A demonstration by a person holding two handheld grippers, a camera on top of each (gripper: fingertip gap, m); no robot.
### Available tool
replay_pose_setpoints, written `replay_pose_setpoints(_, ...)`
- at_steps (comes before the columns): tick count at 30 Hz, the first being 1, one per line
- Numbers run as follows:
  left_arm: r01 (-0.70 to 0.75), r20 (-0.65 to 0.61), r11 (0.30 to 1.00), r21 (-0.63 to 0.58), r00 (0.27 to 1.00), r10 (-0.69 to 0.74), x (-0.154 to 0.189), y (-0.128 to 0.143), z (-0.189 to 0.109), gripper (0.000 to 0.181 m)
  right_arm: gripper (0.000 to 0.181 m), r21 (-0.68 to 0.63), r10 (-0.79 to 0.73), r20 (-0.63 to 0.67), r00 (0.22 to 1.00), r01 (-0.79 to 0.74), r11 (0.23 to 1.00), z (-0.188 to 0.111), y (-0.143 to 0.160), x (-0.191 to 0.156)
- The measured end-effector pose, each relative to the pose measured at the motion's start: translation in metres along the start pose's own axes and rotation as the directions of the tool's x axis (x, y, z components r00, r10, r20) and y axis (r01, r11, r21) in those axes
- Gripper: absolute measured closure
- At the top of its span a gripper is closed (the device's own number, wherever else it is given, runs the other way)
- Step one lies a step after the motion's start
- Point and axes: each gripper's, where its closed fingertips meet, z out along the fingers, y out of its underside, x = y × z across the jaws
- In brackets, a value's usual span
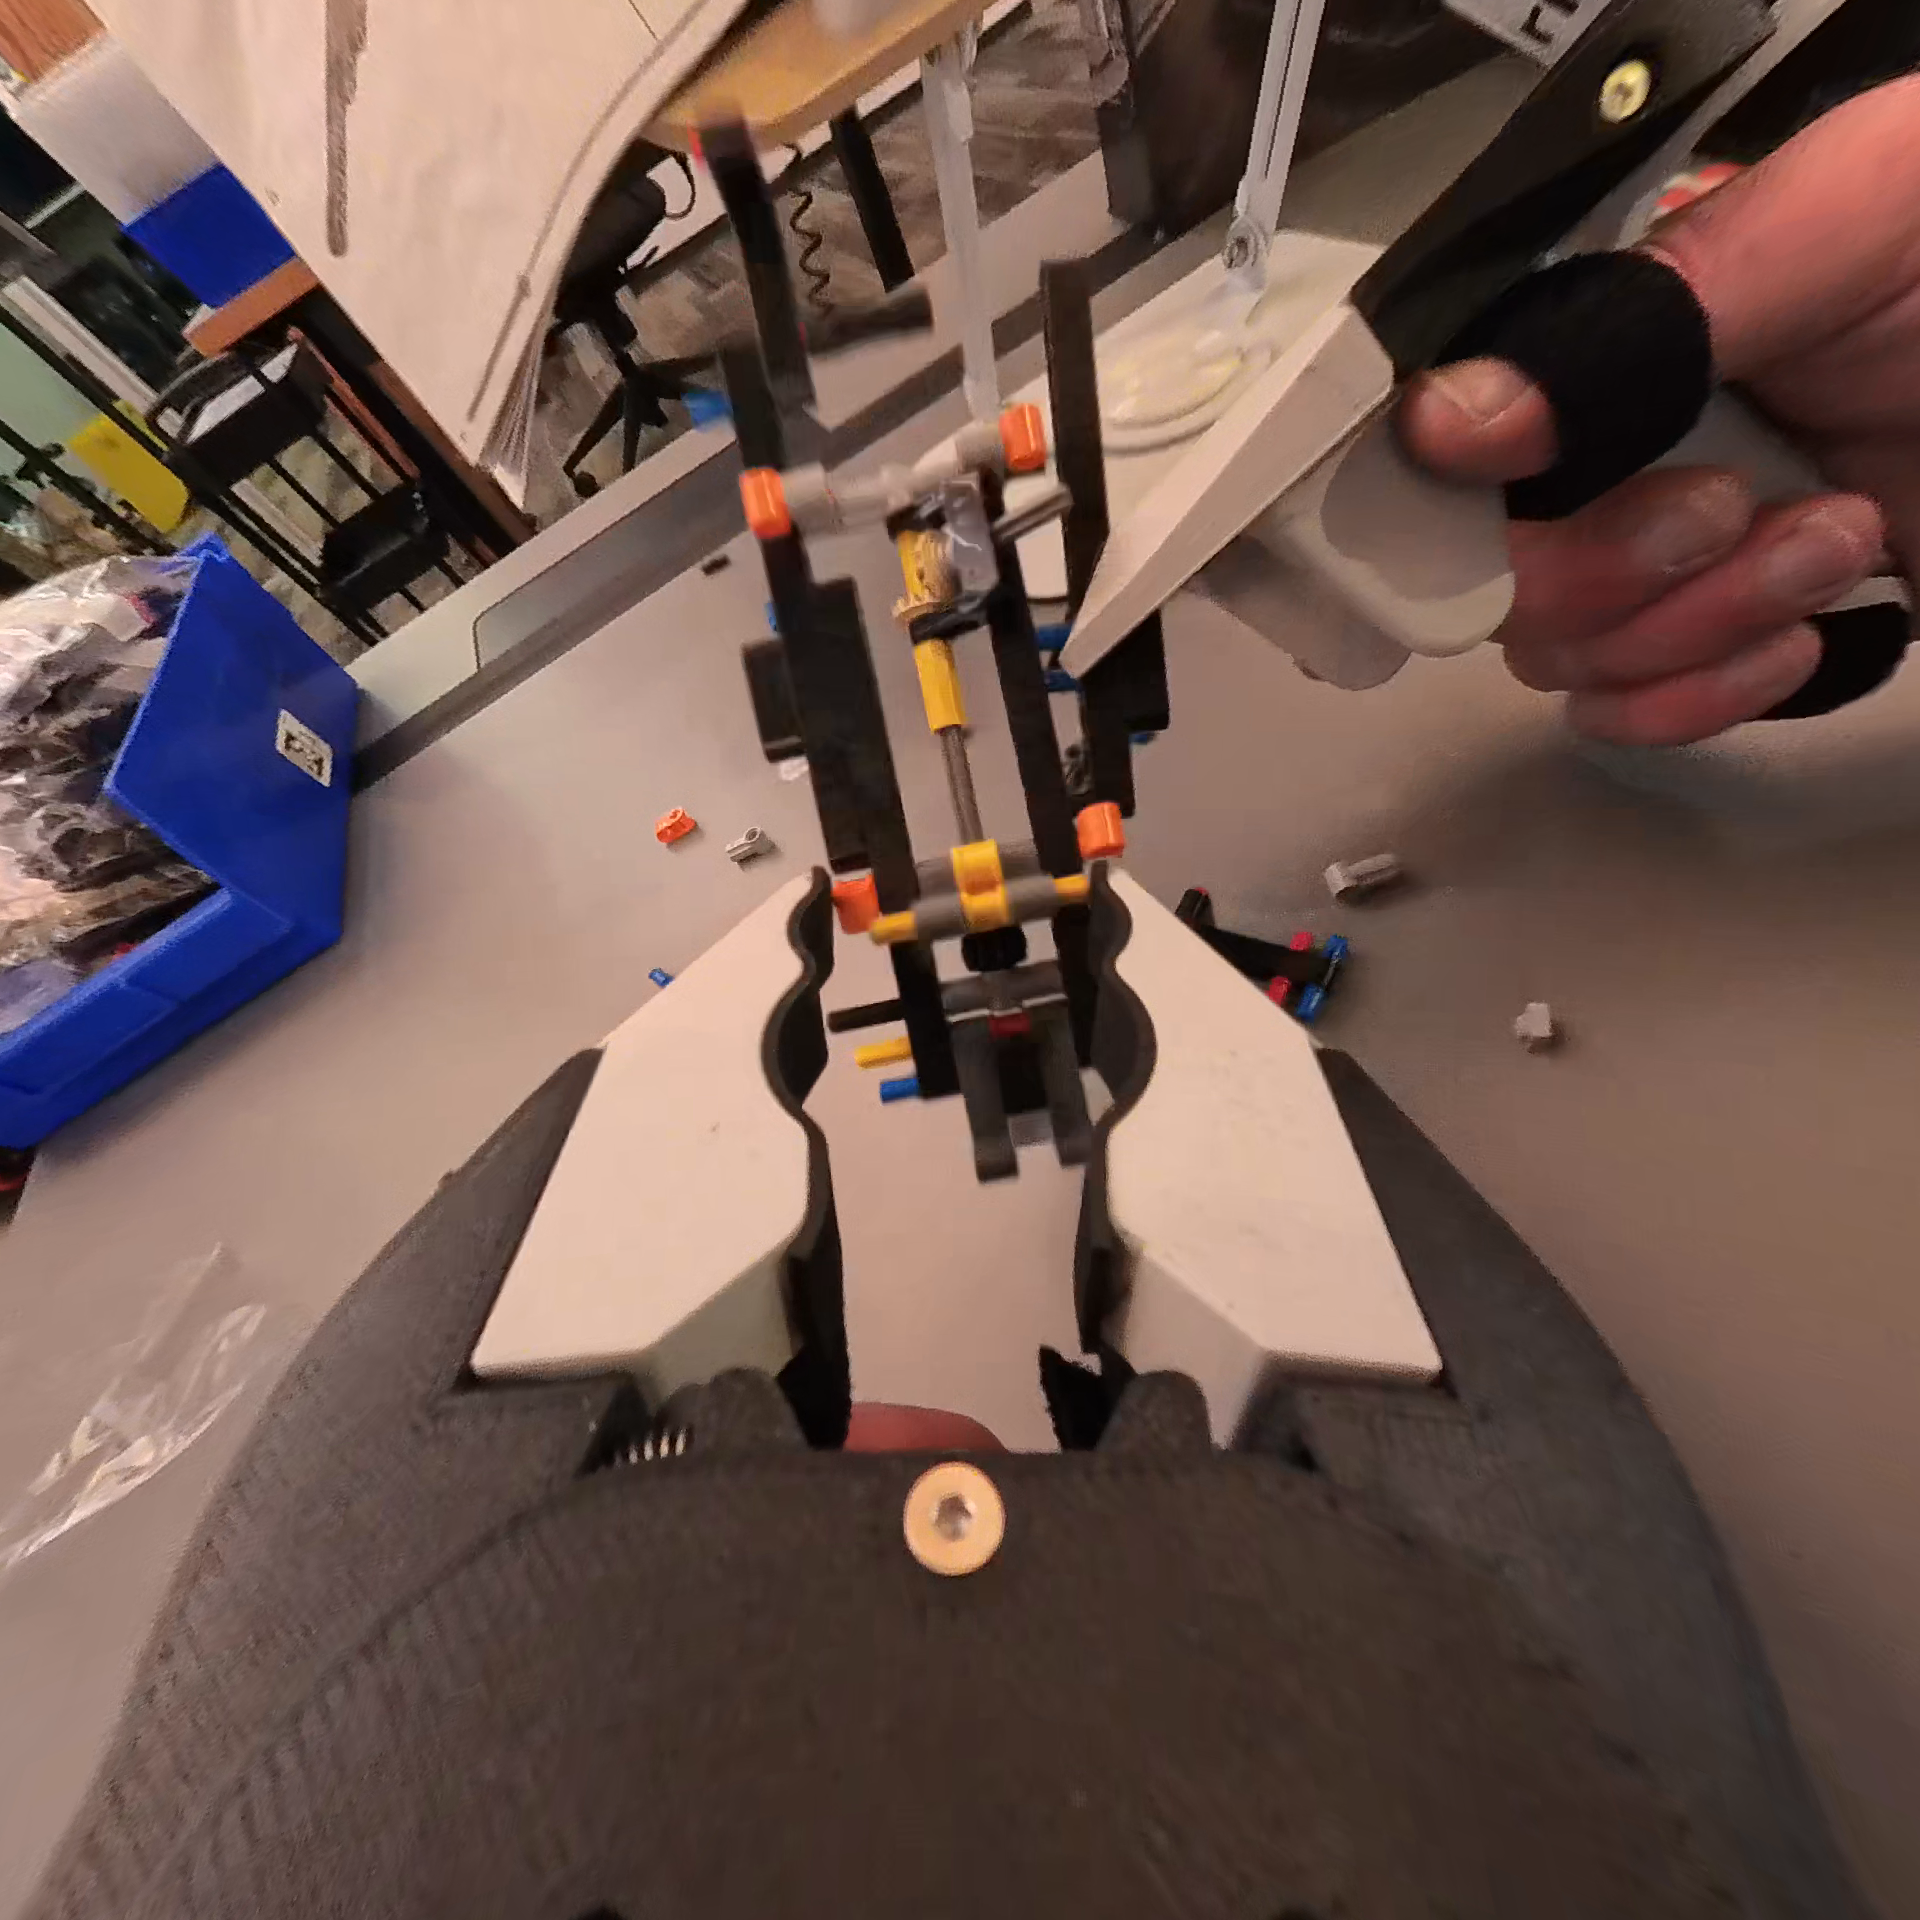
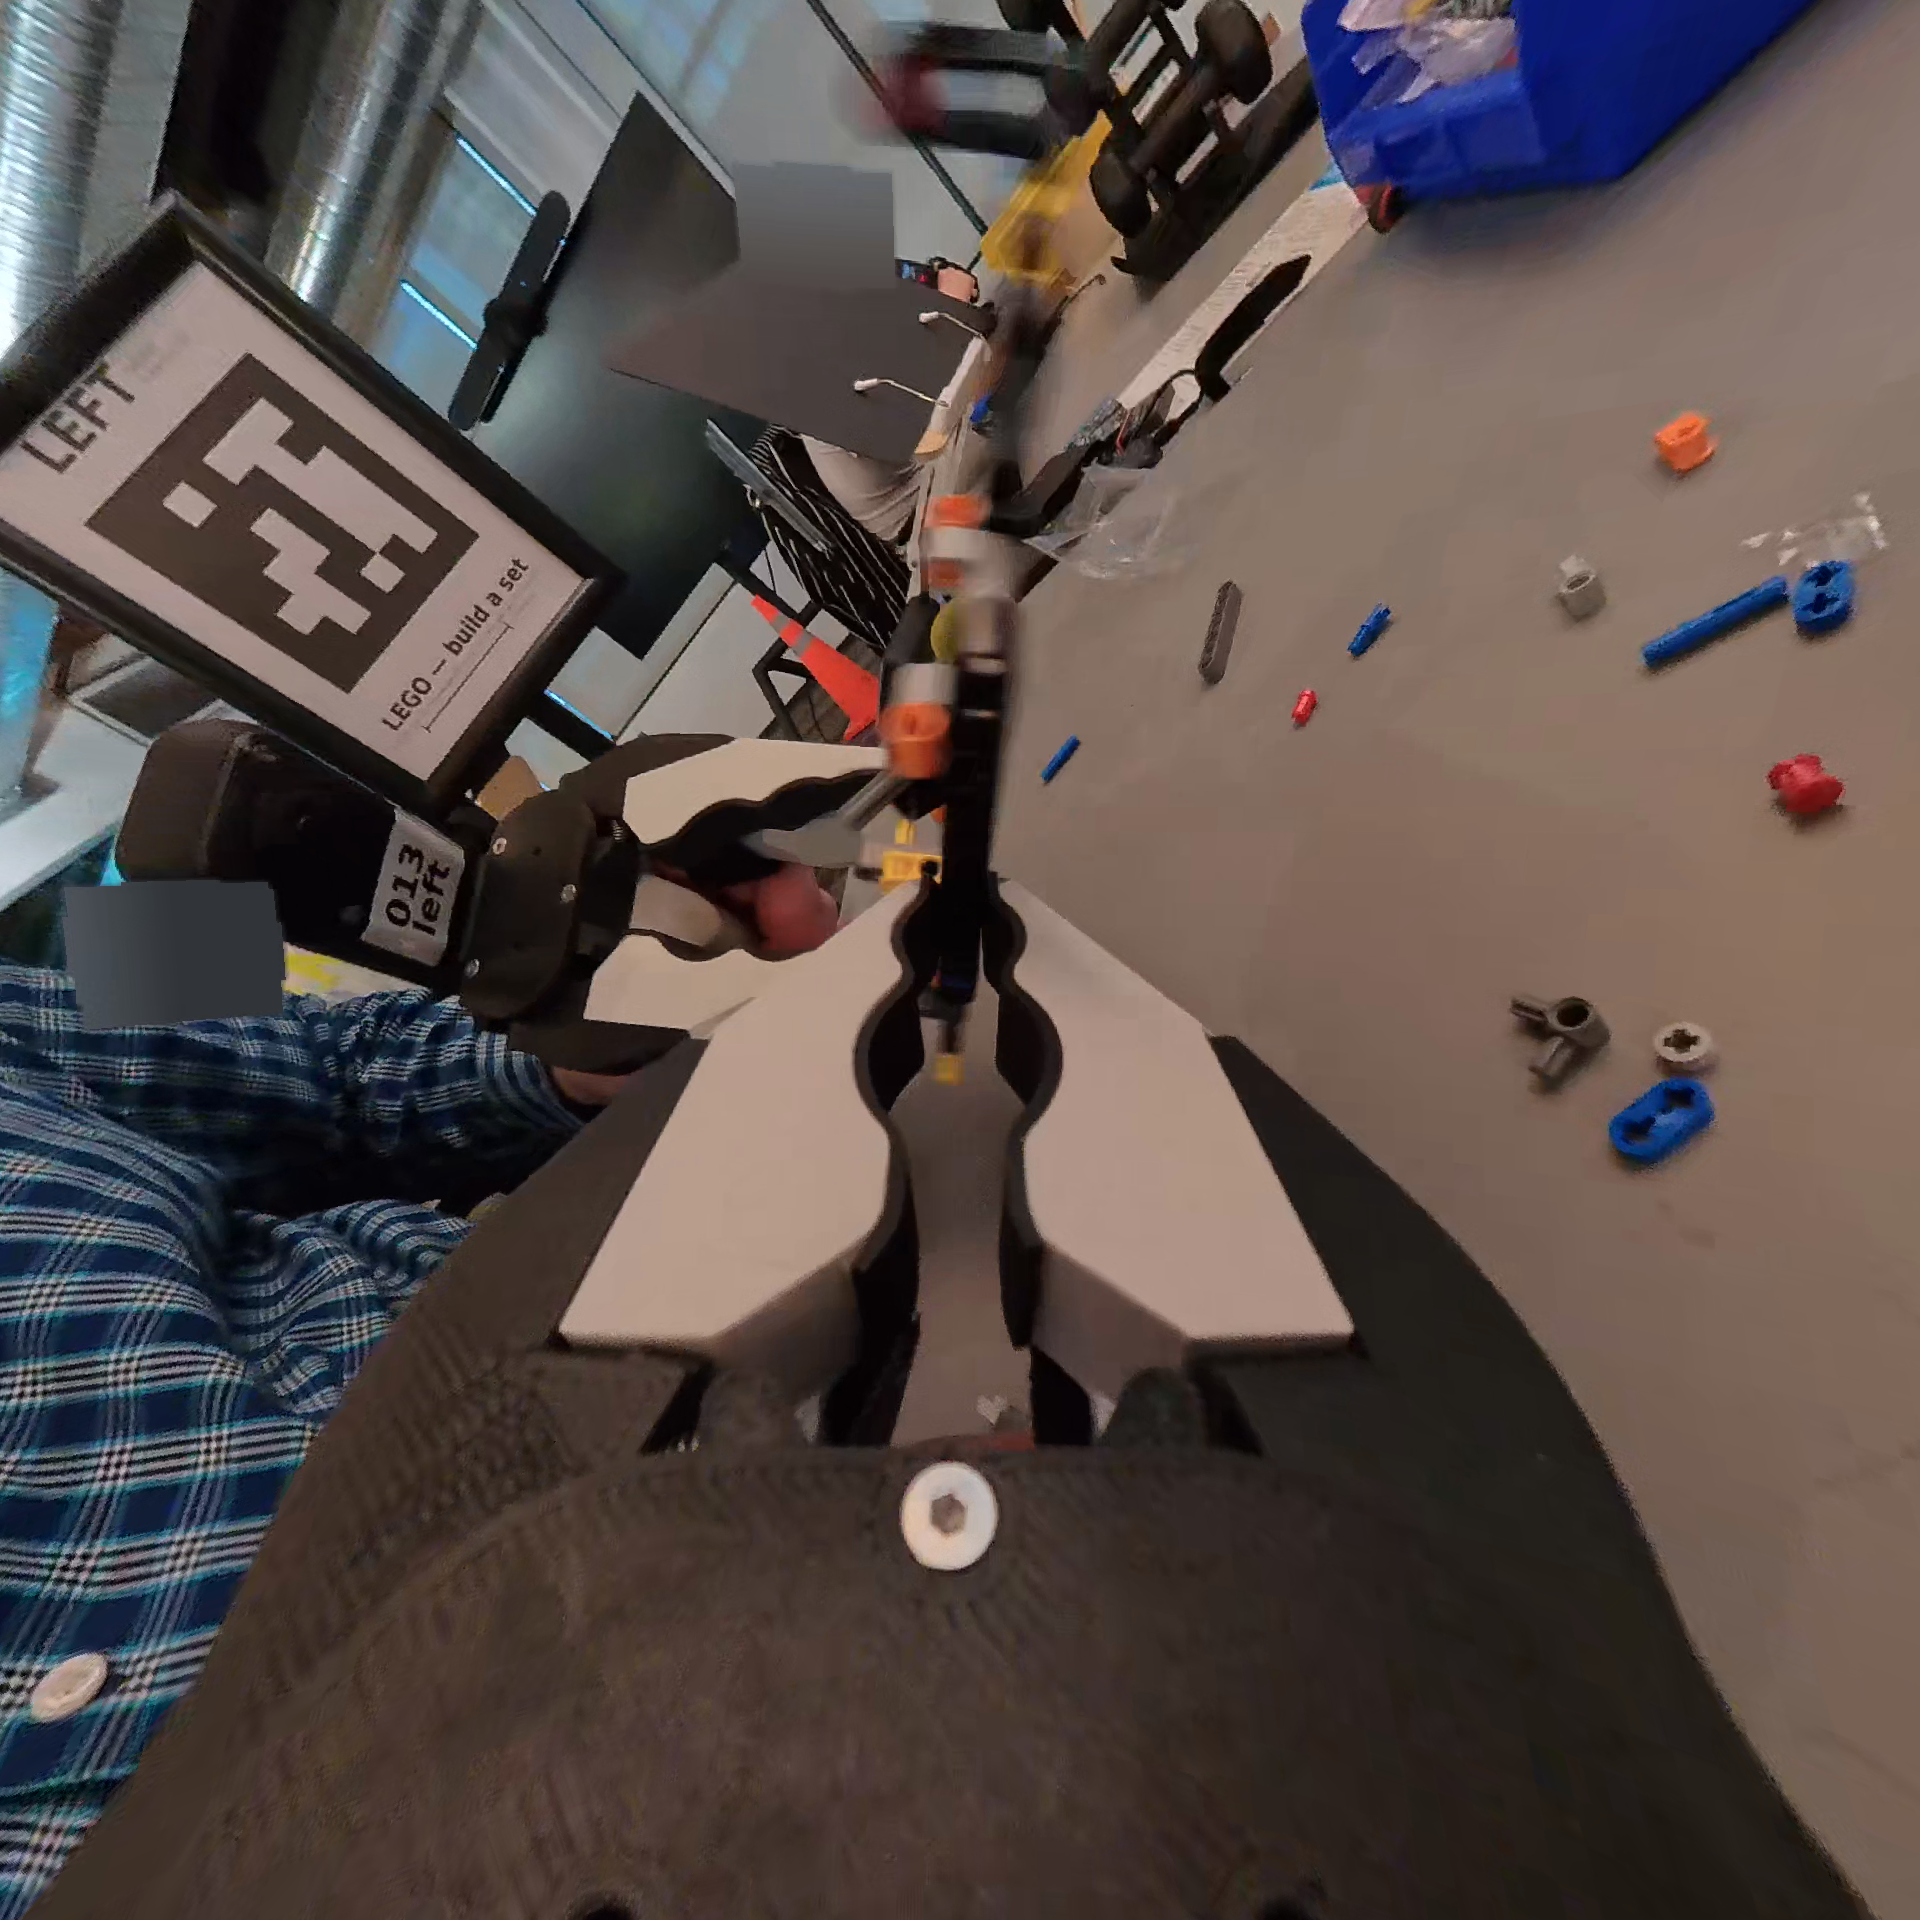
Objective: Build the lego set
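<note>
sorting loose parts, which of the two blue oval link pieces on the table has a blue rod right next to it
The upper blue link in the right wrist view: the blue rod lies against it. The lower blue link sits by grey pieces instead.

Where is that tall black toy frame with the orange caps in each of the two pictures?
Left wrist view: the frame stands mid-picture, gripped by the left tongs.
Right wrist view: the frame shows edge-on, centre, gripped by the right tongs.
Shared landmark: the blue bin on the grey table.
</note>
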Motion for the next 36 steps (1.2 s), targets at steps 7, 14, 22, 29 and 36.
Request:
replay_pose_setpoints(7, 0.034, -0.12, 0.999, 0.032, 0.992, -0.029, -0.002, -0.008, -0.01, 0.109, 0.176, -0.064, -0.075, 0.043, 0.996, 0.078, 0.995, -0.005, 0.003, -0.004)
replay_pose_setpoints(14, 0.333, -0.456, 0.938, -0.096, 0.823, -0.339, 0.0, -0.004, -0.009, 0.104, 0.176, -0.15, -0.082, 0.135, 0.987, 0.102, 0.983, -0.003, 0.006, -0.011)
replay_pose_setpoints(22, 0.457, -0.655, 0.874, -0.167, 0.611, -0.445, 0.017, -0.008, -0.004, 0.131, 0.177, -0.252, -0.069, 0.22, 0.973, 0.125, 0.96, 0.005, 0.016, -0.02)
replay_pose_setpoints(29, 0.503, -0.701, 0.839, -0.207, 0.522, -0.486, 0.031, -0.007, -0.002, 0.17, 0.176, -0.269, -0.029, 0.236, 0.971, 0.094, 0.959, 0.014, 0.018, -0.015)
replay_pose_setpoints(36, 0.556, -0.693, 0.796, -0.239, 0.476, -0.541, 0.032, -0.006, 0.002, 0.175, 0.167, -0.214, -0.011, 0.211, 0.977, 0.057, 0.975, 0.014, 0.012, -0.008)
